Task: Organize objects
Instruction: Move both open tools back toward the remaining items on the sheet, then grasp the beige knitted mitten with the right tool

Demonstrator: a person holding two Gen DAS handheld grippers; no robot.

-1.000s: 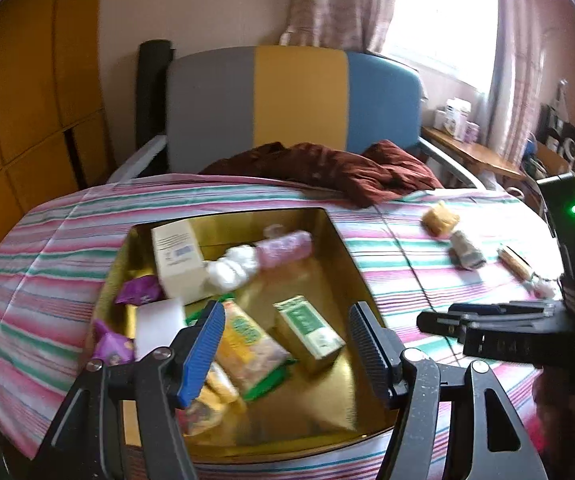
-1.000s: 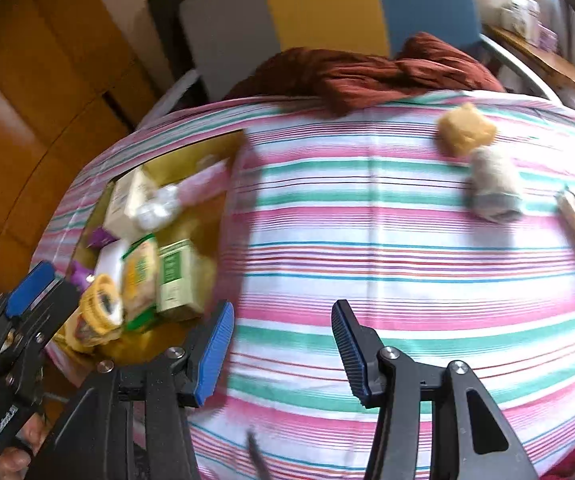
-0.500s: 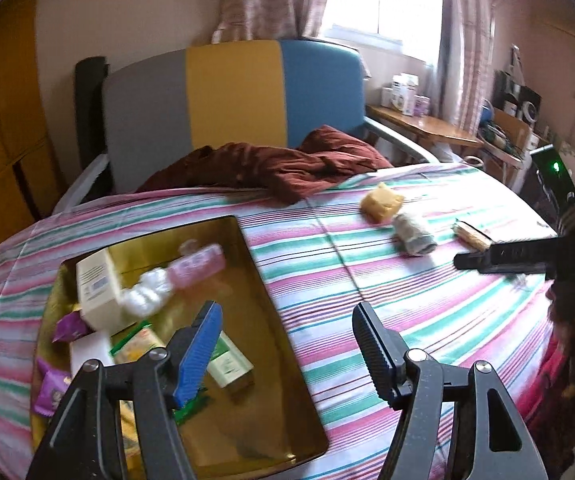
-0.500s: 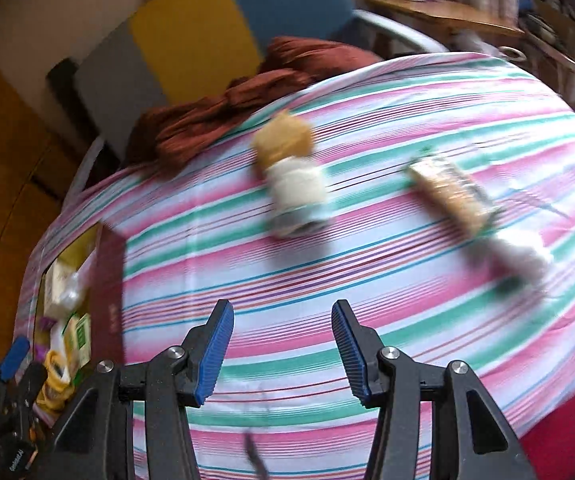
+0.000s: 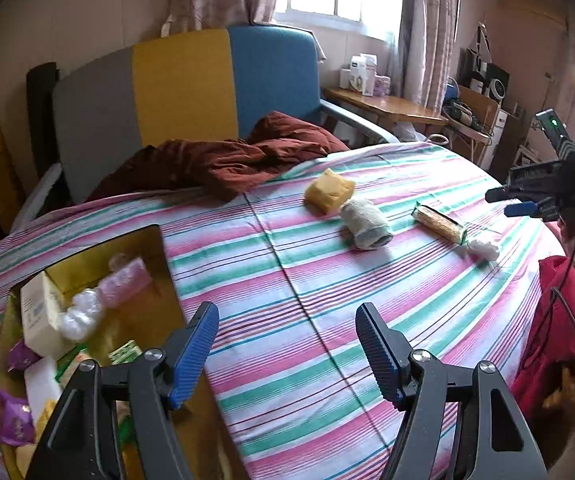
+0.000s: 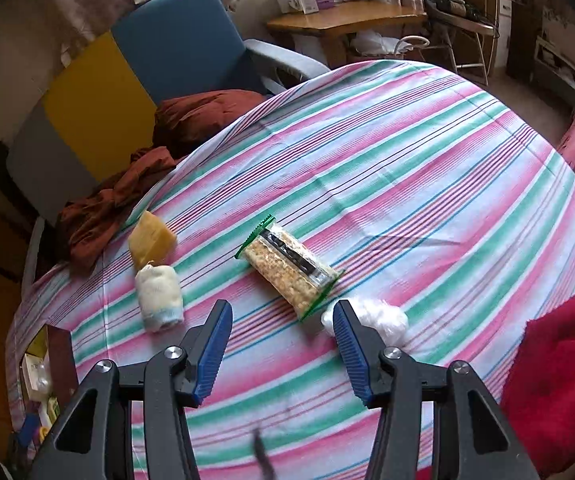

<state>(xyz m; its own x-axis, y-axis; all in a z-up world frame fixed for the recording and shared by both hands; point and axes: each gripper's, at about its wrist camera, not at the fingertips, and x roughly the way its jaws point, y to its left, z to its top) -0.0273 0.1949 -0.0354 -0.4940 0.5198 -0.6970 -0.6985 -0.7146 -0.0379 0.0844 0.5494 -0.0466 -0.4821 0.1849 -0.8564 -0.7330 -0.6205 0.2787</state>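
Swinging away from the gold tray (image 5: 155, 248), both hands now face the loose things left on the striped cloth (image 5: 307, 280) of the bench, where a second ago the left view looked straight down into the tray and the right view still had it close at its left. The left tongs (image 5: 287, 344) stand open with nothing between them, and their jaws have just been opening a little further; the tray with its boxes and packets lies at their lower left. The right tongs (image 6: 283, 344) are open and empty too, now just short of the snack packet (image 6: 289, 270), with the white plastic wad (image 6: 375, 316) showing just past the right jaw. Further to the left lie the rolled grey cloth (image 6: 159, 298) and the yellow sponge (image 6: 149, 240), touching or nearly so, and well apart from the tray. In the left view the right tongs (image 5: 527, 200) show at the far right edge, above the same packet (image 5: 439, 224). The turn suggests the last drop into the tray is done and a fresh pick is starting, most likely the packet or the wad; four things seem left to collect.
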